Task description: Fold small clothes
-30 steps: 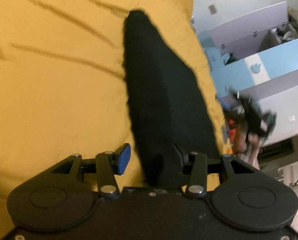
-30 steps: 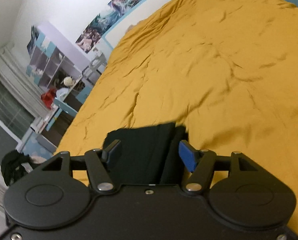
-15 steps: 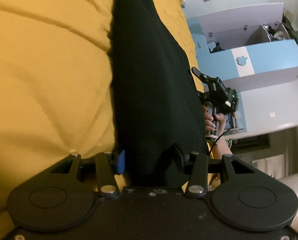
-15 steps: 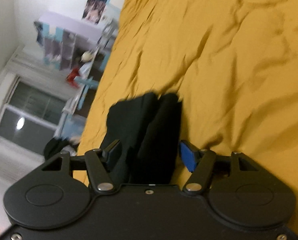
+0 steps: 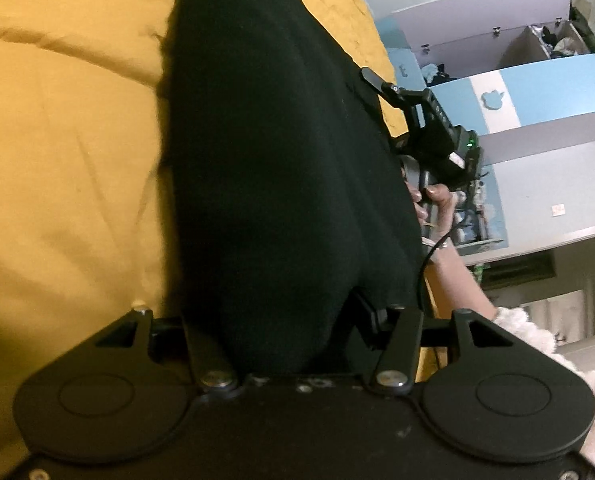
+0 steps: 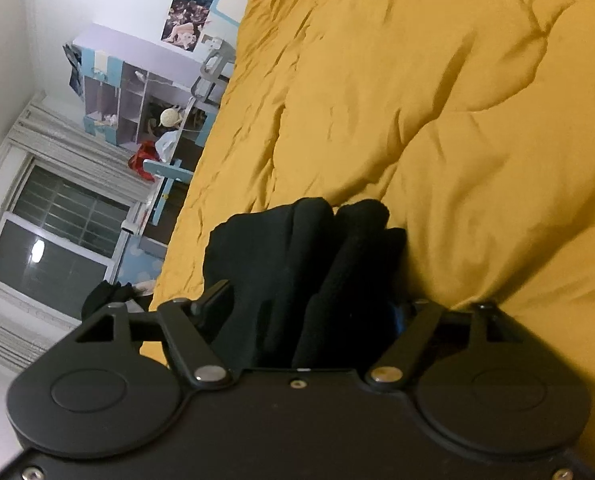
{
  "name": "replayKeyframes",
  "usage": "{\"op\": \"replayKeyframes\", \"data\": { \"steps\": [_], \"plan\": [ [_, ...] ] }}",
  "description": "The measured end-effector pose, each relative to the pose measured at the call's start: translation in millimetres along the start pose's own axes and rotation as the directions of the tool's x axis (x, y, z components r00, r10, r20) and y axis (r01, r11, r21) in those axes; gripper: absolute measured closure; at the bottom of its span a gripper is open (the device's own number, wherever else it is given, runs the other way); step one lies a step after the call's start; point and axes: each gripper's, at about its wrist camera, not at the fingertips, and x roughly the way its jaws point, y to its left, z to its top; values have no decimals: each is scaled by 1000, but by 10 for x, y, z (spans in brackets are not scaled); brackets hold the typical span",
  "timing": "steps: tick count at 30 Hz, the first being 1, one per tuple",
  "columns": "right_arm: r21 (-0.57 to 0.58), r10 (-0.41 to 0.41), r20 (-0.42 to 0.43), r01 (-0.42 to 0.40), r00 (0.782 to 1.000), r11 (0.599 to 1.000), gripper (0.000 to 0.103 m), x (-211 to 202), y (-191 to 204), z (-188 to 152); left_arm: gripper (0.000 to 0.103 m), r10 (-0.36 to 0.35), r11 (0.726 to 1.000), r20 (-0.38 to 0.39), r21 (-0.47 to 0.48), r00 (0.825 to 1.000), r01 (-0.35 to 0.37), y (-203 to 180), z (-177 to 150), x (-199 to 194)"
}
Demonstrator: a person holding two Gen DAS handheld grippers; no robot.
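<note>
A black garment [image 5: 281, 152] lies folded lengthwise on the mustard bedspread [image 5: 65, 168], running away from my left gripper [image 5: 273, 312]. Its near end bulges between the jaws, which are opening; the left pad is hidden behind the cloth. In the right wrist view the other end of the garment [image 6: 309, 248] sits bunched in layered folds between the opening jaws of my right gripper [image 6: 309, 308]. The cloth rests on the bed and fills both gaps. One of the right gripper's fingers [image 5: 373, 78] pokes out past the garment's far edge, with a hand [image 5: 437, 200] on its handle.
The bedspread [image 6: 437, 120] stretches wide and wrinkled ahead of the right gripper. Past the bed's edge stand blue and lilac cabinets [image 5: 537, 92], a shelf unit [image 6: 137, 92] and a window [image 6: 57, 232]. A fluffy white sleeve [image 5: 537, 336] is at the right.
Both grippers sank toward the bed and the garment now lies on it. Both pairs of jaws have widened; the left gripper's blue pad has gone behind the cloth.
</note>
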Motion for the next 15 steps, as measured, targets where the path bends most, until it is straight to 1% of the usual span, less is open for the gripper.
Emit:
{"op": "replayKeyframes", "data": {
  "steps": [3,5,6,7,8,10,13,15],
  "plan": [
    [-1,-34,5,34,999,999,30,11,-4,39,49,14,1000,10,-4,1000,-14,-43,-15,13],
    [-21,-69,7,69,998,997,37,39,26,44,50,22,1000,13,-5,1000,-22,-65,-37,10],
    [-30,-98,6,98,995,995,46,42,41,40,51,27,1000,13,-3,1000,-27,-78,-45,8],
    [-31,-110,6,110,994,993,49,42,47,40,52,33,999,14,0,999,-33,-102,-51,-8],
    [-26,-112,10,112,994,993,51,38,44,39,54,41,999,15,0,999,-41,-123,-56,-18],
    [-22,-122,23,122,992,992,59,17,53,42,59,53,999,21,3,998,-53,-137,-75,-22],
    [-20,-134,36,135,990,991,62,-14,67,32,65,64,998,31,12,997,-64,-158,-102,-23],
    [-20,-142,45,143,989,990,64,-19,91,28,71,65,998,37,7,997,-65,-160,-104,-16]
  ]
}}
